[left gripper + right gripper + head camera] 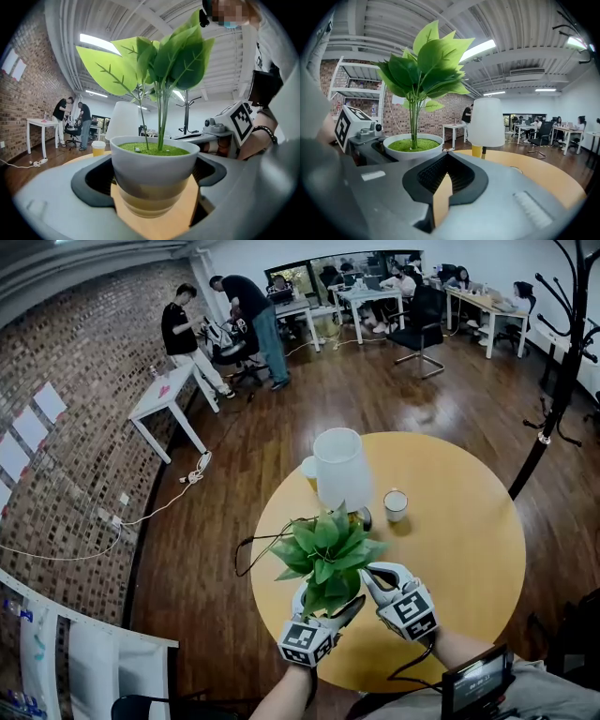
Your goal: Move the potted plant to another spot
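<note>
The left claw (pixel 323 610) hugs the pot (pixel 152 164) of the plant (pixel 328 554), near the table's (pixel 469 531) front edge. The right claw (pixel 379 579) is pinched shut on nothing. Keep the pot straight up, go slowly, and steer clear of the lamp (pixel 340 468) and cup (pixel 396 504).

In the head view the broad green leaves of the potted plant (pixel 328 554) cover its round white pot (pixel 152 164) fully. The small yellow cup (pixel 308 468) stands mostly hidden behind the tall white lamp shade (pixel 340 468).
</note>
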